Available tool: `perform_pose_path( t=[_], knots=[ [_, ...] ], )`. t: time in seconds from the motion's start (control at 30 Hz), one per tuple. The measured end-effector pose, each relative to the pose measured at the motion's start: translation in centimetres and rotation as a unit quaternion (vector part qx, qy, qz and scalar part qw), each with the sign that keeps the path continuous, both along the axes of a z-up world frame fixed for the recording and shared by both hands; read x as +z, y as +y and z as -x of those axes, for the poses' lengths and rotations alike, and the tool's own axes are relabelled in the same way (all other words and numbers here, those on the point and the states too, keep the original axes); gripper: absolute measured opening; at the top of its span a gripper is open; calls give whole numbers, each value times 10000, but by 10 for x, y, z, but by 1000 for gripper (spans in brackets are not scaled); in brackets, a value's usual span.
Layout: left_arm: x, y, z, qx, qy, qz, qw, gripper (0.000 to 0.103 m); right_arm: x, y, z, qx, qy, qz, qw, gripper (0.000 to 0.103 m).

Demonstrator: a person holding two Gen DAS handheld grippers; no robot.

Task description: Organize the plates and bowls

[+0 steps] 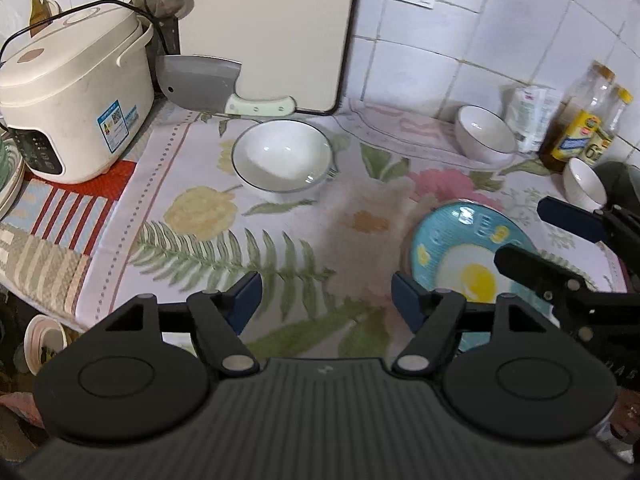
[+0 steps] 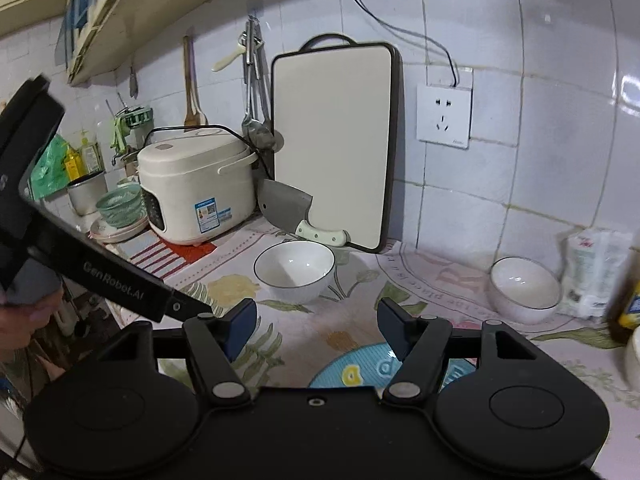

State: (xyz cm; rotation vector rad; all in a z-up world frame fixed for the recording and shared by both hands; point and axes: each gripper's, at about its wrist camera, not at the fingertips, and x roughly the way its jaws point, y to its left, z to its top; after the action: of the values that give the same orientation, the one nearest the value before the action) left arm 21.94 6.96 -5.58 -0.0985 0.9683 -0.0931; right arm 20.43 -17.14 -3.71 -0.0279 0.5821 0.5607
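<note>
A large white bowl (image 1: 282, 160) (image 2: 295, 270) sits on the floral cloth in front of the cutting board. A second white bowl (image 1: 485, 136) (image 2: 524, 290) sits by the wall to the right. A small white bowl (image 1: 584, 184) stands near the bottles. A blue plate with a fried-egg print (image 1: 468, 248) (image 2: 368, 368) lies at the front right. My left gripper (image 1: 326, 300) is open and empty above the cloth, left of the plate. My right gripper (image 2: 316, 322) is open and empty just above the plate; it shows in the left wrist view (image 1: 544, 236).
A rice cooker (image 1: 72, 108) (image 2: 196, 188) stands at the left with stacked plates and a green bowl (image 2: 120, 206) beyond it. A cleaver (image 1: 204, 88) leans on the white cutting board (image 2: 332, 144). Oil bottles (image 1: 580, 128) and a white packet (image 2: 592, 276) stand at the right wall.
</note>
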Motion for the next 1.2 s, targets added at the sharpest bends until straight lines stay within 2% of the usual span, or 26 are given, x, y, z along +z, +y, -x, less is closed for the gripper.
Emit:
perform_pose_path(
  t=[0.27, 0.43, 0.53, 0.6, 0.63, 0.73, 0.8, 0.9, 0.97, 1.03, 1.2],
  knots=[
    [-31, 38, -42, 228, -416, 328, 9983, 71, -33, 30, -62, -8, 285, -457, 9985, 71],
    [-51, 67, -71, 593, -533, 647, 9947, 71, -55, 49, -113, -68, 1027, -791, 9915, 71],
    [-68, 82, -88, 853, -411, 841, 9920, 69, -70, 53, -140, -262, 1637, -1116, 9798, 71],
    [-79, 87, -100, 912, -275, 928, 9911, 64, -82, 57, -156, -454, 2056, -1200, 9702, 66],
    [-85, 89, -106, 928, -200, 969, 9908, 59, -89, 59, -164, -547, 2262, -1232, 9647, 63],
    [-100, 92, -121, 989, 12, 1105, 9889, 49, -104, 66, -181, -680, 2579, -1376, 9539, 56],
    [-105, 92, -127, 997, 44, 1220, 9875, 42, -111, 73, -191, -774, 2694, -1316, 9508, 52],
    [-108, 90, -133, 1042, 103, 1276, 9863, 31, -117, 82, -199, -894, 2756, -1141, 9503, 39],
    [-109, 88, -135, 1022, 146, 1358, 9853, 21, -120, 86, -202, -955, 2793, -1017, 9500, 26],
    [-107, 83, -135, 1038, 138, 1282, 9862, 20, -122, 89, -205, -960, 2793, -998, 9501, 21],
    [-107, 77, -135, 1065, 85, 1088, 9883, 19, -120, 91, -204, -980, 2705, -893, 9536, 21]
  ],
)
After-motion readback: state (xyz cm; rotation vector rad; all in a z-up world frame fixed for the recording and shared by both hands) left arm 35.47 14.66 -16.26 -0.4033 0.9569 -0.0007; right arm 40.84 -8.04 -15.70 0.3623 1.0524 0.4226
